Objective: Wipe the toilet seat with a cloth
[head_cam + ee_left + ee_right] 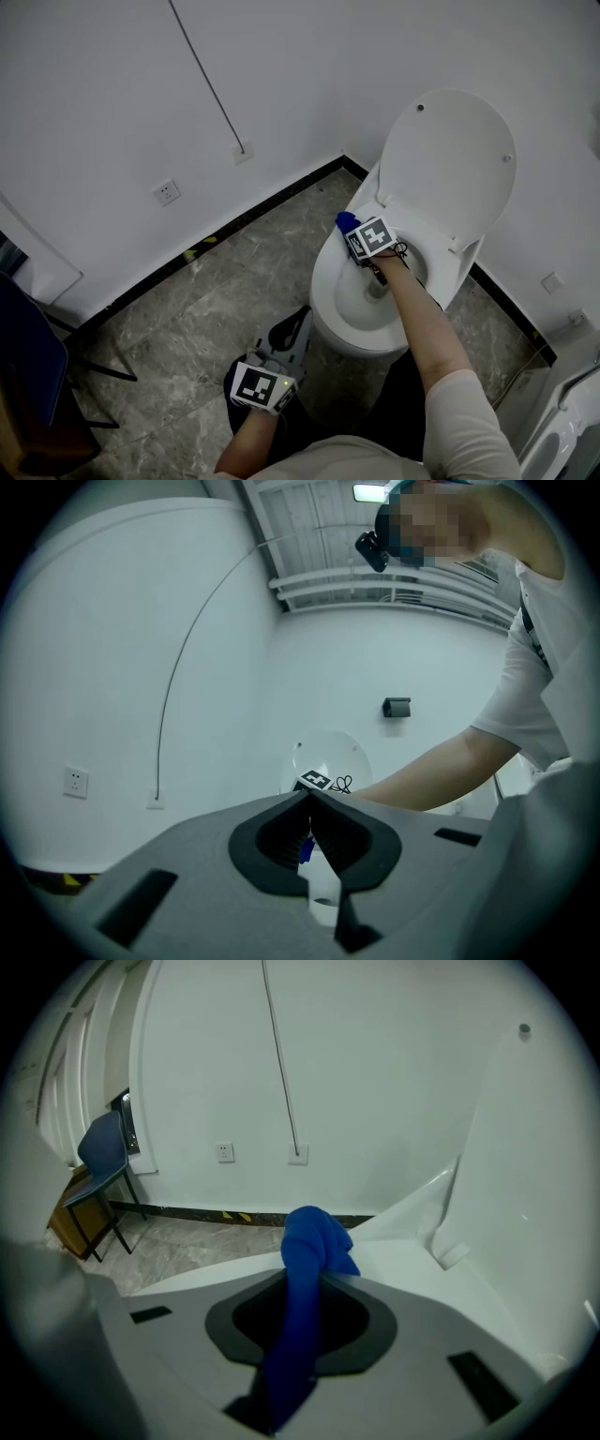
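Cloth (314,1237), pinched lengthwise in right gripper (356,234) jaws, points its bunched end forward at toilet seat (322,277); left gripper (310,801) jaws meet.

Right gripper (356,234) held blue cloth (346,222) on toilet seat (323,279) rear rim; left gripper (296,326) hung low, well apart

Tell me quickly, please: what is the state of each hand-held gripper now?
Left hand-held gripper: closed, holding nothing.
Right hand-held gripper: closed on the blue cloth.

Raised lid (450,159) stands behind toilet seat (323,274); floor (216,300) open.
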`<state>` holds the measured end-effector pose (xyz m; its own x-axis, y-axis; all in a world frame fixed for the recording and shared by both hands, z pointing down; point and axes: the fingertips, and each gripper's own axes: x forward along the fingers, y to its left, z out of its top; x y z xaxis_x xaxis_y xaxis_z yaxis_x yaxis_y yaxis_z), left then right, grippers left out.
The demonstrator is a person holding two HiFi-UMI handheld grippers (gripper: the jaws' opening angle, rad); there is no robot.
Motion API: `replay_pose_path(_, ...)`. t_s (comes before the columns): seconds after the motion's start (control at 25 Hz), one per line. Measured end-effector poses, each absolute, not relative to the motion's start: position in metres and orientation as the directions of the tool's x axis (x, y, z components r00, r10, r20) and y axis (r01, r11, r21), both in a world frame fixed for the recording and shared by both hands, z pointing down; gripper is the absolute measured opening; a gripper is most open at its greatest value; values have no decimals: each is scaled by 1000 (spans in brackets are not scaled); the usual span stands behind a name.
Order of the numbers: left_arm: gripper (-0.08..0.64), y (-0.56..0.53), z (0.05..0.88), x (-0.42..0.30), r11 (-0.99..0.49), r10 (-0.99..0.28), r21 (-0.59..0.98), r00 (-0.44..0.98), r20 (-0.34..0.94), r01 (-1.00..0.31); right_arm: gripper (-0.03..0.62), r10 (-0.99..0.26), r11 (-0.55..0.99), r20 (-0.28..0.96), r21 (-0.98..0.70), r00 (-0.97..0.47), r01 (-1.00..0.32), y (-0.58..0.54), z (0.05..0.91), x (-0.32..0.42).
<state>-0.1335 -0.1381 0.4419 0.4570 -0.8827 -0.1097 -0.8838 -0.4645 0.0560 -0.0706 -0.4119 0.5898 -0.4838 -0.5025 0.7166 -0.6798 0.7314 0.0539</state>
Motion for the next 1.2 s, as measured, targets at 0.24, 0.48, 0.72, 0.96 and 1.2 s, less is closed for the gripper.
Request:
replay_pose_path(0.24,8,-136,434,-132,-465,-879,46,456,-136,-884,64,-495,743,717,56,-490,-667,-403,589,-76)
replay_pose_path(0.48,8,-136,429,-133,-471,-876,43,462,-137,-881,64,-482,755,719,51,-501,-653,-394,589,-81)
replay_pose_path(0.72,8,-133,429,-130,-483,-870,42,475,-130,-875,64,-465,770,722,44,-512,-637,-380,590,-87)
replay_pose_path(0.96,8,-131,423,-127,-477,-871,32,468,-153,-878,64,-446,789,724,41,-527,-613,-368,590,-93)
replay_pose_path(1.2,8,-133,421,-125,-486,-867,18,479,-141,-874,64,-434,806,720,42,-541,-591,-359,590,-98)
